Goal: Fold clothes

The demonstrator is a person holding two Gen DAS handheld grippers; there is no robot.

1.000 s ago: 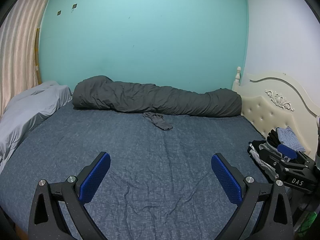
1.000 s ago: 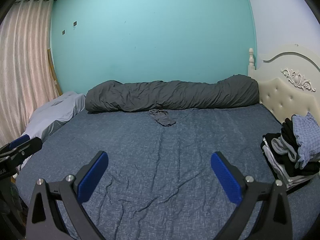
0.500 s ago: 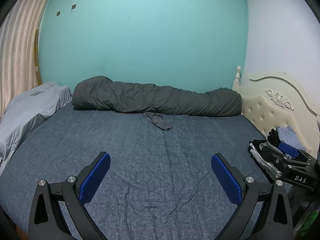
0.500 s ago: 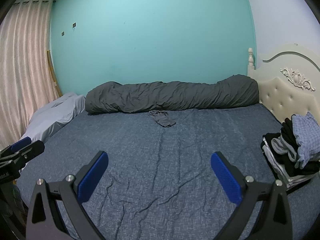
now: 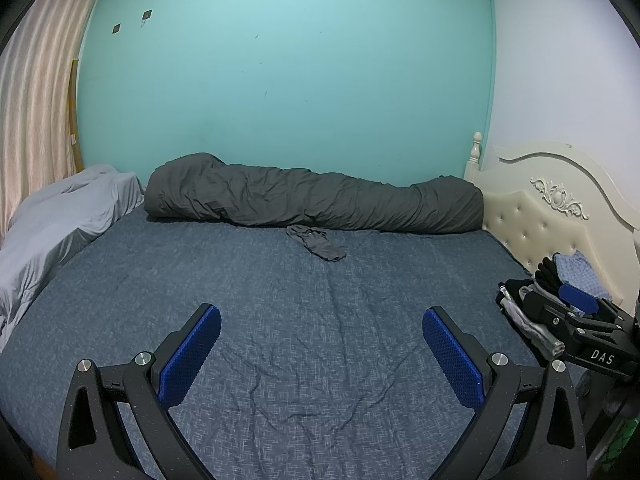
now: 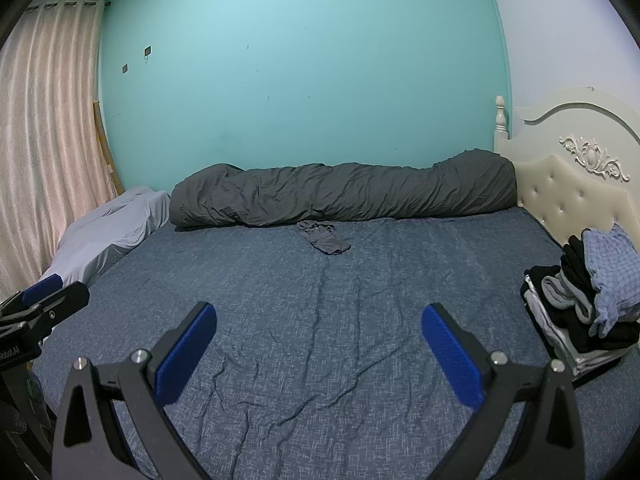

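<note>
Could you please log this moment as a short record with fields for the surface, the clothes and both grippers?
surface: bed with blue sheet
loose garment: small grey garment, crumpled, in front of the rolled dark duvet
clothes pile: clothes pile at the bed's right edge, by the headboard
left gripper: left gripper open, empty, above the sheet
right gripper: right gripper open, empty
folding: not yet begun

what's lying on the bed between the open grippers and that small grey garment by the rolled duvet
Nothing: only bare, wrinkled blue bedsheet separates the left gripper from the grey garment. The right wrist view shows the same for the right gripper.
</note>
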